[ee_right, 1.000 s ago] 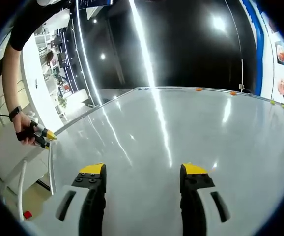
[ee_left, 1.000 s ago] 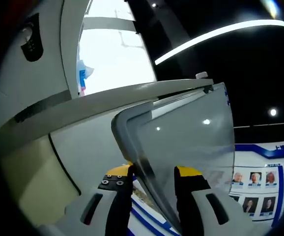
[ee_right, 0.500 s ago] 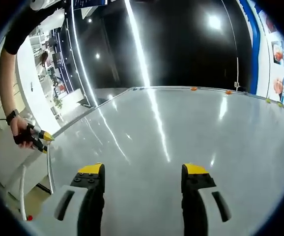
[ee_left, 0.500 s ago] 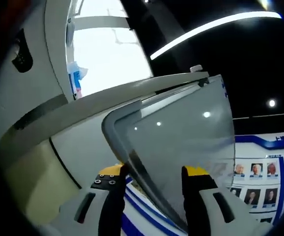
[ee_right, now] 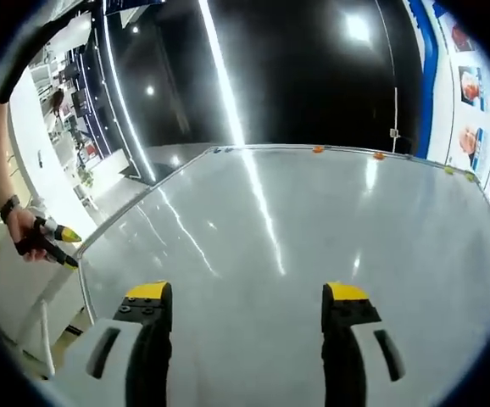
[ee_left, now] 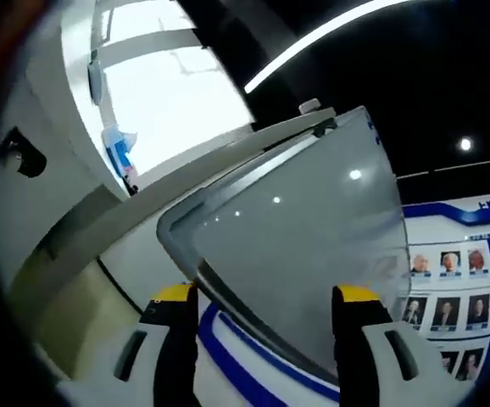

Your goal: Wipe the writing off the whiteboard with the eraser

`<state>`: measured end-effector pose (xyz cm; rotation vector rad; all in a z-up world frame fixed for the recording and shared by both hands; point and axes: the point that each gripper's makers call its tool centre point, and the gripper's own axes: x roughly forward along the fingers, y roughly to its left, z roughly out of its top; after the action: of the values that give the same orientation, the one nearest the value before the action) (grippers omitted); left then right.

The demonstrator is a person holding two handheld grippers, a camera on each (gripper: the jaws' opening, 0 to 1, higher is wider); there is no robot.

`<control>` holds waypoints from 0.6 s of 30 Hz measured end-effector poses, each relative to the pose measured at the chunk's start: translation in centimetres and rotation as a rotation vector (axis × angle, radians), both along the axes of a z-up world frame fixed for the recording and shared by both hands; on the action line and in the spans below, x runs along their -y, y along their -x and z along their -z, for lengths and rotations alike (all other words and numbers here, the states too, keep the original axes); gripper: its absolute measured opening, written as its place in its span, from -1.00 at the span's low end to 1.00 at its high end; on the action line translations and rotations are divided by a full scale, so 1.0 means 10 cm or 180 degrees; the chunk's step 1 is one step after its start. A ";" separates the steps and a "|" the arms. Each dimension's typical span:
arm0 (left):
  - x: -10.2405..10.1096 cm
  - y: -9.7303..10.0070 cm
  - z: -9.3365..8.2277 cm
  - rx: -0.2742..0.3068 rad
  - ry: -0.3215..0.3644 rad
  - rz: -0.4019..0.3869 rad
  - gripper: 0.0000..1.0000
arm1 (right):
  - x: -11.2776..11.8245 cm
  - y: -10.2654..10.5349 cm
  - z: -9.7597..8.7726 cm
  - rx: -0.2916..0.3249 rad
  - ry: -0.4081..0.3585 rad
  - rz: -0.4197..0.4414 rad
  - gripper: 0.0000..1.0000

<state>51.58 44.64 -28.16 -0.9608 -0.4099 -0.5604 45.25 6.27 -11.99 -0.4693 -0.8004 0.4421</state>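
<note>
- left gripper (ee_left: 266,297): jaws spread wide, nothing between them, pointed at the rounded corner of the whiteboard (ee_left: 313,229), which rises past the yellow tips.
- behind the board in the left gripper view, a white wall with a blue stripe and a row of portraits (ee_left: 444,280) at right.
- in the right gripper view the left gripper (ee_right: 54,244) sits at the board's left edge, held in a hand (ee_right: 20,237).
- right gripper (ee_right: 247,292): jaws apart and empty, over the glossy whiteboard (ee_right: 296,237); small magnets (ee_right: 317,149) along the far edge.
</note>
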 end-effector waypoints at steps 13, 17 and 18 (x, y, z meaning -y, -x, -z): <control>-0.09 0.14 -0.04 0.0008 -0.0106 -0.0093 0.39 | -0.05 0.13 0.00 -0.0047 -0.0122 -0.0078 0.45; -0.10 0.19 -0.09 0.0021 -0.0162 -0.0123 0.46 | -0.12 0.15 0.02 -0.0061 -0.0112 -0.0136 0.47; -0.11 0.20 -0.10 0.0021 -0.0171 -0.0126 0.48 | -0.12 0.15 0.02 -0.0067 -0.0116 -0.0143 0.47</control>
<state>49.55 45.70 -27.19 -0.8978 -0.4171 -0.5362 43.78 7.45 -12.22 -0.4128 -0.7987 0.4726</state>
